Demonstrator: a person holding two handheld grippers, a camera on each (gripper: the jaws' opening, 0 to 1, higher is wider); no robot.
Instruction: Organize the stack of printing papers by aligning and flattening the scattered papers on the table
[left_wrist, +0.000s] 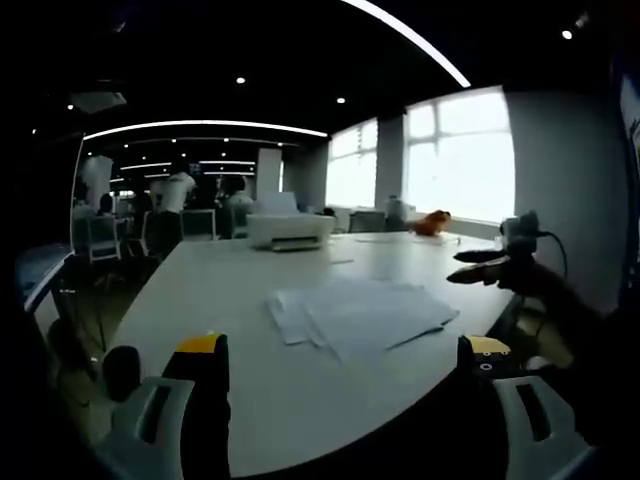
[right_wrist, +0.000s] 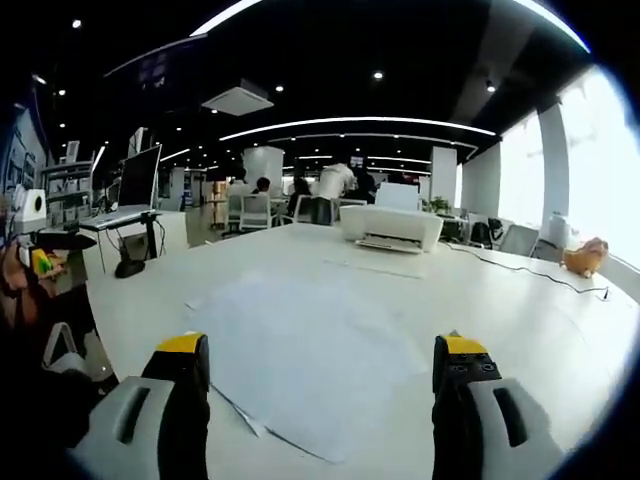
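Both grippers released, jaws wide and off the table (left_wrist: 250, 290): left gripper (left_wrist: 345, 365) low centre of the left gripper view, right gripper (right_wrist: 320, 370) low centre of the right gripper view, nothing held. Papers (left_wrist: 360, 312) lie fanned mid-frame on the table just ahead of the left jaws, and in the right gripper view (right_wrist: 310, 360) between its jaws. Printer (right_wrist: 392, 228) sits upper centre, well clear. I'd come in from opposite edges, square the sheets inward, then press flat.

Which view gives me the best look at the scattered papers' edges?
The left gripper view: the papers lie fanned, their offset edges distinct on the table. The right gripper view shows them closer but pale, with faint outlines.
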